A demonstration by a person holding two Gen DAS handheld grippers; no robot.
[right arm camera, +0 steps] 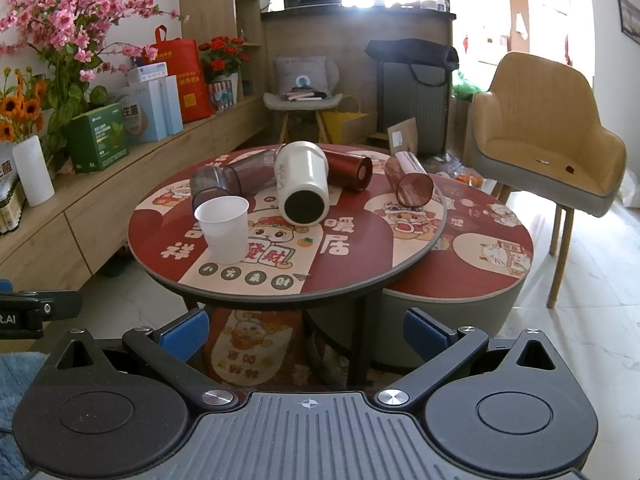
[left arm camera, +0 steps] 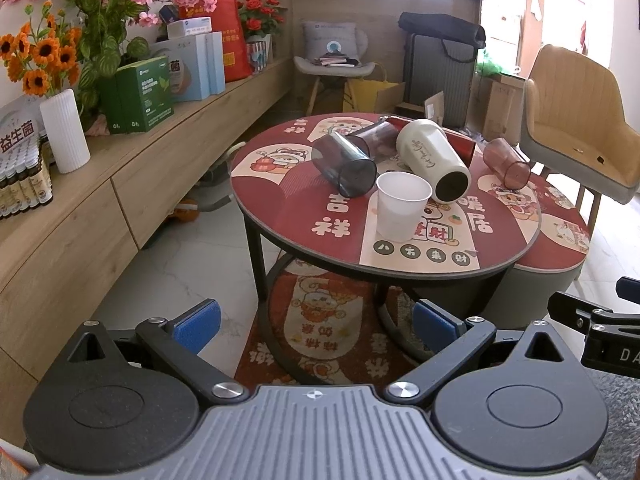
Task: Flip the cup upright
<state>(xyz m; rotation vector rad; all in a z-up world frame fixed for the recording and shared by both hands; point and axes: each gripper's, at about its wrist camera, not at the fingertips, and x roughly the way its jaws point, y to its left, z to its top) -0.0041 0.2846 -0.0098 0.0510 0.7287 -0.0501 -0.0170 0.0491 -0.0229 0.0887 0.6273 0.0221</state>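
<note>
A round red table (left arm camera: 304, 216) (right arm camera: 360, 272) carries several cups. A white plastic cup (left arm camera: 402, 206) (right arm camera: 223, 229) stands upright near the front. A cream tumbler (left arm camera: 434, 160) (right arm camera: 302, 184) lies on its side. A smoky grey cup (left arm camera: 344, 164) (right arm camera: 208, 184), a second grey cup (right arm camera: 250, 174), a dark red cup (right arm camera: 348, 168) and a pink translucent cup (left arm camera: 506, 164) (right arm camera: 410, 184) also lie on their sides. My left gripper (left arm camera: 316, 324) and right gripper (right arm camera: 306, 330) are open and empty, held back in front of the table.
A long wooden sideboard (left arm camera: 120, 184) with boxes, flowers and a white vase (left arm camera: 64, 132) runs along the left. A tan armchair (right arm camera: 548, 140) stands right of the table. A lower round stool table (right arm camera: 480, 240) sits beside it. A patterned rug (left arm camera: 320, 328) lies under the table.
</note>
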